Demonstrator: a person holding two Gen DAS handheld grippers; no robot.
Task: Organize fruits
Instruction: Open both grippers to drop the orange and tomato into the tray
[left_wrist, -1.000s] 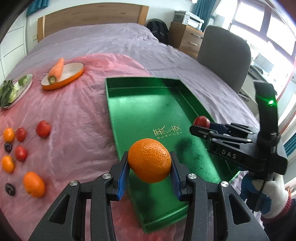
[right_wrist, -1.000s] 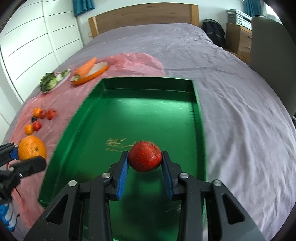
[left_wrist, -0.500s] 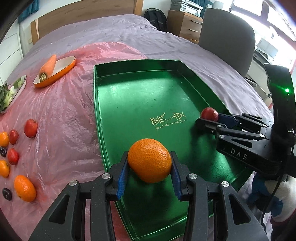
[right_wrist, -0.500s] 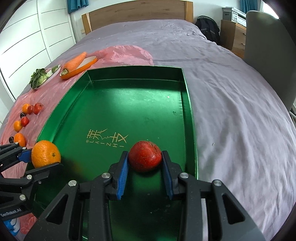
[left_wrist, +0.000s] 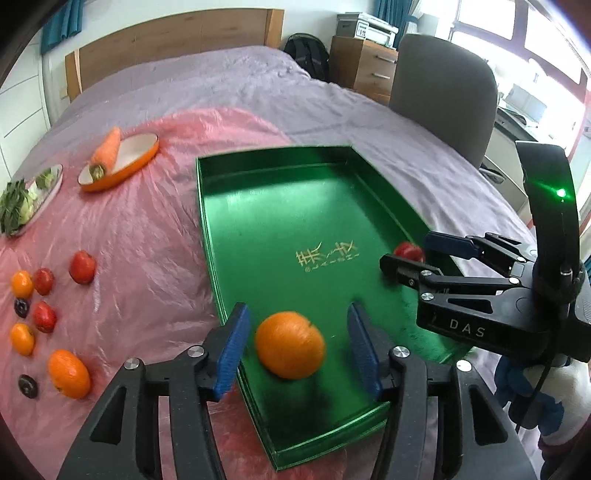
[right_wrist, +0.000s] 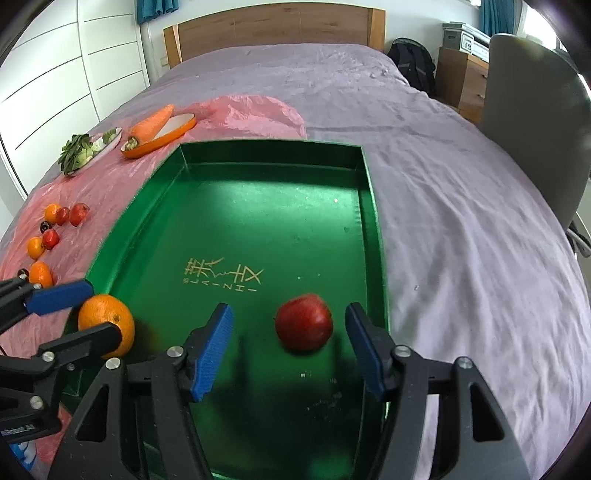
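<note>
On bed, near foot-end edge: green tray (right_wrist: 371, 206) lies w/ long axis running toward headboard, half on pink plastic sheet (left_wrist: 140, 236), half on purple cover.

Left tongs (left_wrist: 295, 350): jaws have just been opening; now apart, pads clear of orange (left_wrist: 290, 345) both sides. Orange sits between them at tray's near-left corner, slightly blurred; stem dimple faces up-right. No grip.

Right tongs (right_wrist: 288, 341): jaws have just been opening, now wide apart. Red apple (right_wrist: 303, 326) lies between pads on tray floor near tray's right wall, closer to the right pad, touching neither. Stem end points up and to the right. No grip.

Off tray, on sheet toward bed's left edge: cluster of small fruit (left_wrist: 40, 306), red, orange, dark, unsorted. Further toward headboard: carrot (left_wrist: 107, 151) lying lengthwise on orange oval dish (left_wrist: 142, 158), leaf end toward foot; beside it a plate of greens (left_wrist: 22, 206).
</note>
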